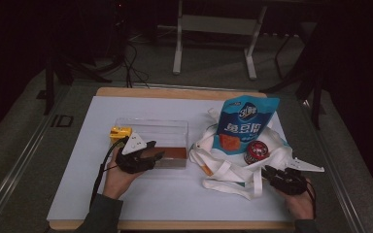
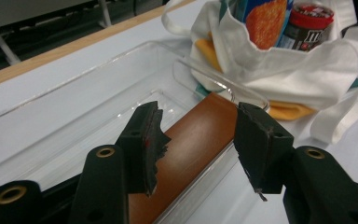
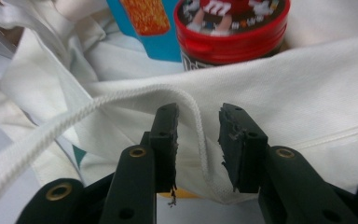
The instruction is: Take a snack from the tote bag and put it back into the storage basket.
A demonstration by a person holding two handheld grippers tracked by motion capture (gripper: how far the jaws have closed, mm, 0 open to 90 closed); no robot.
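The left claw [image 2: 196,144] is spread over a brown bar [image 2: 186,154] lying in the clear plastic box [image 2: 74,116], not pinching it. The right claw [image 3: 198,144] is spread too, with the white bag's [image 3: 307,88] strap [image 3: 200,135] between its jaws, loose.

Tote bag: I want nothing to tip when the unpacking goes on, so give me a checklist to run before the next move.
1. Left gripper astride the brown box: ok; whether the pads press it, cannot tell.
2. Brown box inside the clear bin: ok.
3. Right gripper around the bag strap: ok, but jaws are apart, not clamped.
4. Red-lidded jar upright in the tote bag: ok.
5. Blue snack pouch stable: cannot tell; it stands tall in the bag.
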